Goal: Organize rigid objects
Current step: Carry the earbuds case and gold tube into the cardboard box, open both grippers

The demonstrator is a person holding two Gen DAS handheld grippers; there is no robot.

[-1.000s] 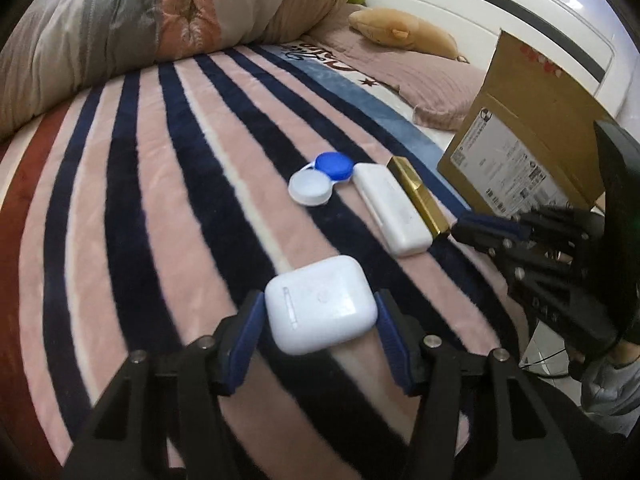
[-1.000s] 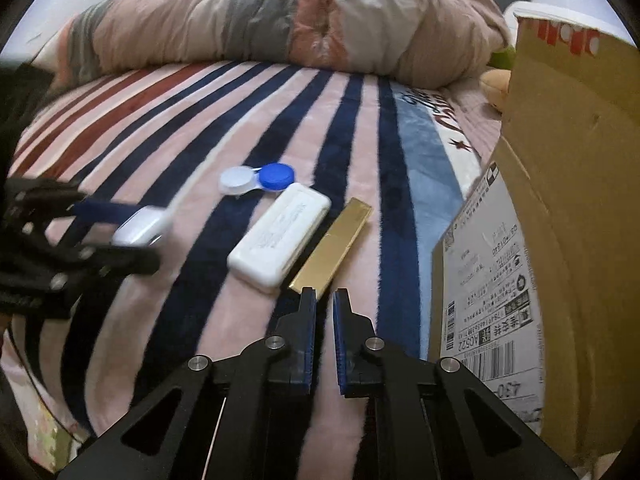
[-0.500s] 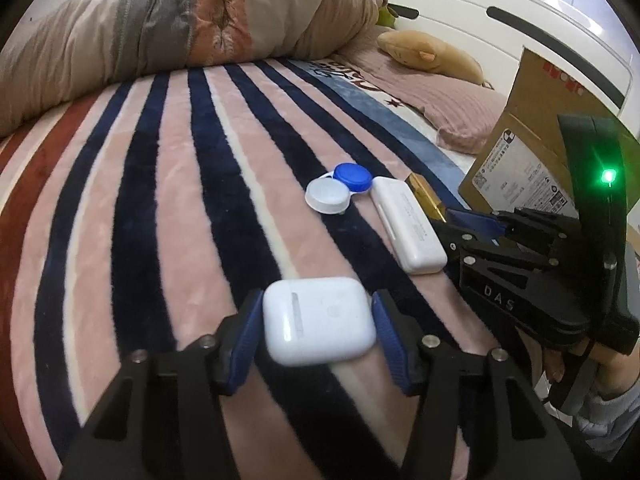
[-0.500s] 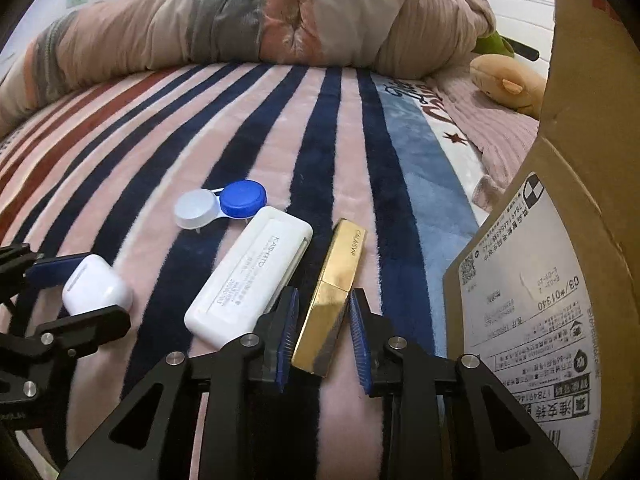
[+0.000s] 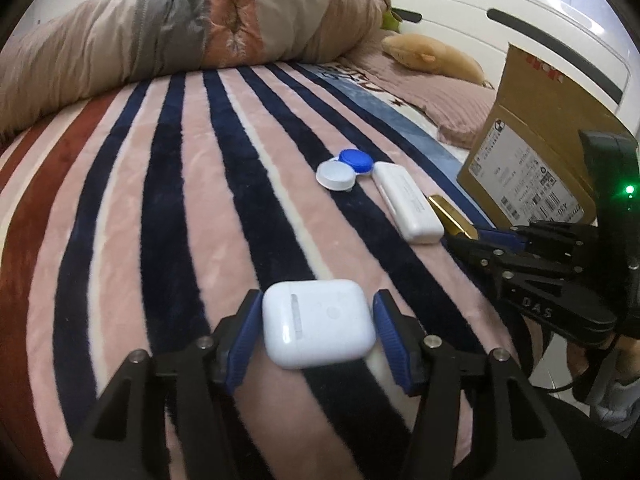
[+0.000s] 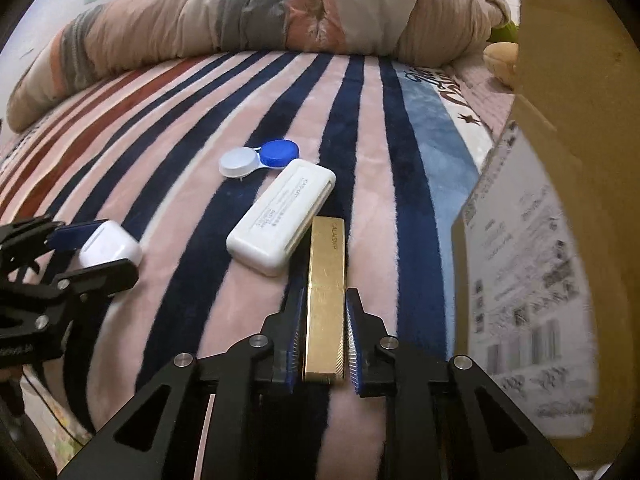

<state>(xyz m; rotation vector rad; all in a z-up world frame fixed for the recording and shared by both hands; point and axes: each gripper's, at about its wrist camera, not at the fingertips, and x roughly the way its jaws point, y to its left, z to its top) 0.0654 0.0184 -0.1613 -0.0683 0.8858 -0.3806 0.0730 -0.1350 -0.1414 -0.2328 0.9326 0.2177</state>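
Starting at the left, our left gripper (image 5: 318,334) has its jaws spread to either side of the white earbud case (image 5: 318,328), which lies on the striped blanket (image 5: 168,200). A thin gap shows on each side between the blue pads (image 5: 244,344) and the case, so we judge that we bracket it and do not yet pinch it. We straddle it across its width, probably because those flat sides give the pads something parallel to bear on.

Moving right, the contact lens case (image 6: 260,158), one cap white and one blue, lies further out on the blanket, touching or just beside the far end of the long white box (image 6: 282,216). That box lies at a slant, its near long edge just beside the gold bar (image 6: 326,280).

Our right gripper (image 6: 322,338) straddles the near end of the gold bar, jaws spread narrowly. The pads (image 6: 352,340) sit very close to its long sides, and we cannot tell whether they press on it yet. We come at it end-on, along its length, likely so the narrow faces fall between the fingers and the white box next to it stays undisturbed.

At the far right stands the cardboard box (image 6: 540,240), labelled side towards us, just beside the bar; we take it for the likely destination
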